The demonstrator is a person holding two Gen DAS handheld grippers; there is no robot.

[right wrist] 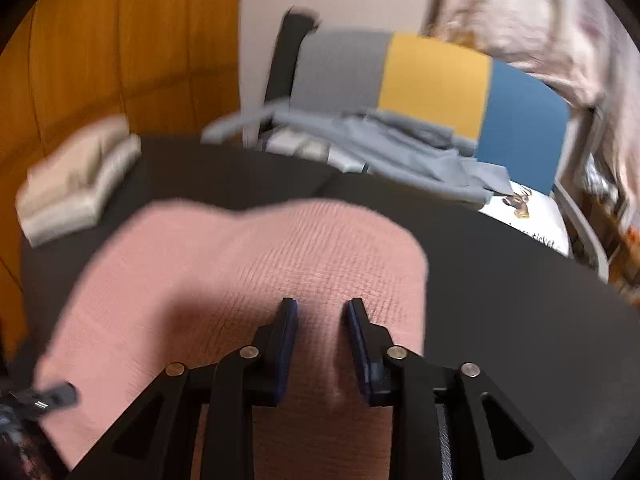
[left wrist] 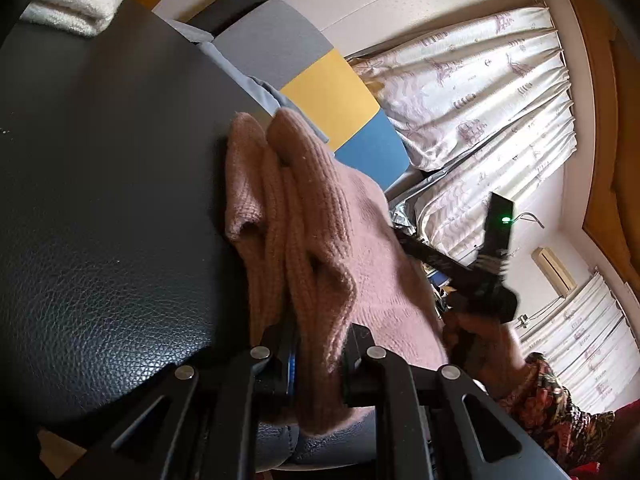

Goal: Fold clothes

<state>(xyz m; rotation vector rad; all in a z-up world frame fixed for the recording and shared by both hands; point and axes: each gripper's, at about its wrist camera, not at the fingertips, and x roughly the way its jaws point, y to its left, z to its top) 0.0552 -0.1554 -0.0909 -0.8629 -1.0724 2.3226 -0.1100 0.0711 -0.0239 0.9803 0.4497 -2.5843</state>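
A pink knit sweater (left wrist: 320, 216) lies bunched on the black leather tabletop (left wrist: 100, 168). My left gripper (left wrist: 320, 348) is shut on a thick fold of it, with ribbed fabric squeezed between the pads. In the blurred right wrist view the same sweater (right wrist: 240, 256) lies spread flat on the tabletop (right wrist: 520, 288). My right gripper (right wrist: 322, 312) hovers over the sweater's near part. It is open, with nothing between its blue-padded fingers (right wrist: 288, 332). Beyond the sweater's right edge, a hand (left wrist: 484, 340) in a patterned sleeve holds the other black tool.
Folded cream towels (right wrist: 76, 184) are stacked at the table's far left corner. Behind the table stands a chair with a grey, yellow and blue back (right wrist: 432, 80), and a grey garment (right wrist: 400, 148) is draped on it. Patterned curtains (left wrist: 480, 80) hang on the right.
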